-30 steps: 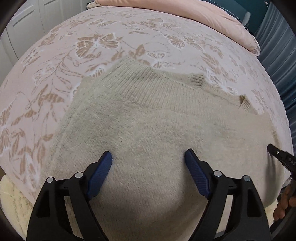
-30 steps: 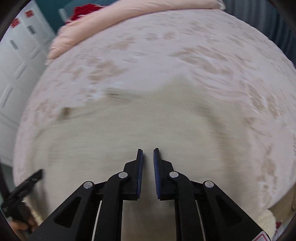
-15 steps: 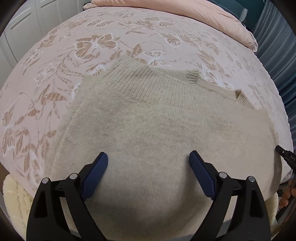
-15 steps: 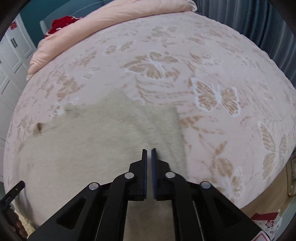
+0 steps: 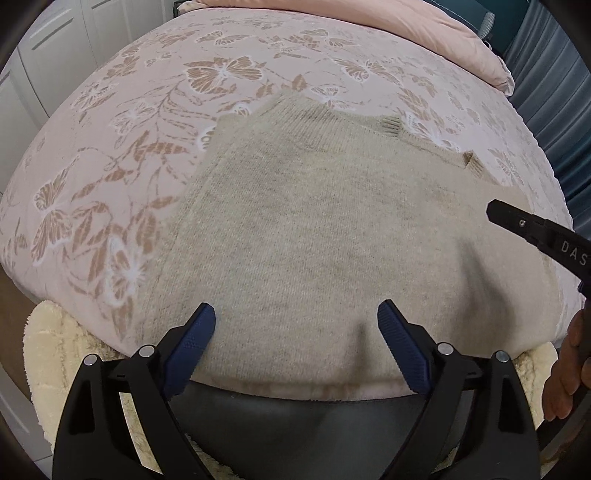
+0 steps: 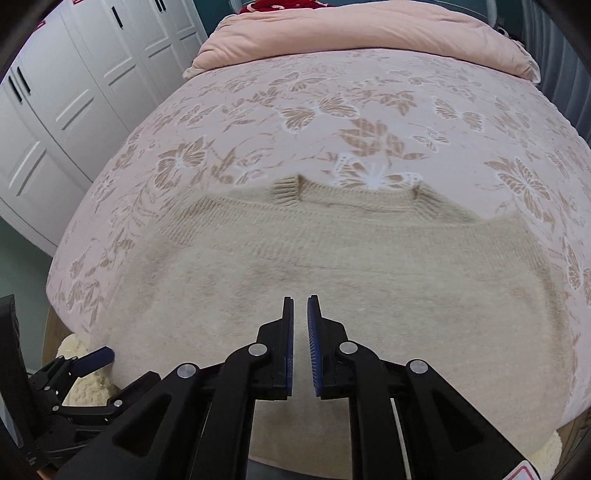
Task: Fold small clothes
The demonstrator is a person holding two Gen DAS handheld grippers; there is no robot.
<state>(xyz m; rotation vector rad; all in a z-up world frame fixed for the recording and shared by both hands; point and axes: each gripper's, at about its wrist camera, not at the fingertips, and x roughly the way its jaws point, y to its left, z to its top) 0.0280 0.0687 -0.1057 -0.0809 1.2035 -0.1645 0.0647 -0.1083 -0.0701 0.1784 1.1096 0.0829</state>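
A beige knitted sweater (image 5: 325,236) lies flat and folded on the bed, its near edge at the mattress edge; it also shows in the right wrist view (image 6: 332,280). Ribbed cuffs (image 6: 286,190) poke out at its far edge. My left gripper (image 5: 297,325) is open and empty, hovering above the sweater's near edge. My right gripper (image 6: 300,317) is shut with nothing between its pads, hovering over the sweater's near middle. The right gripper's tip (image 5: 532,225) shows at the right of the left wrist view.
The bed has a pink bedspread (image 5: 147,155) with brown butterflies and a pink duvet (image 6: 369,33) at the far end. White wardrobe doors (image 6: 66,110) stand to the left. A cream fluffy rug (image 5: 55,362) lies on the floor below the bed edge. Blue curtains (image 5: 546,74) hang at the right.
Both grippers have pulled back toward the near bed edge. The right gripper swung left from the sweater's right edge to face its middle. The sweater has not moved.
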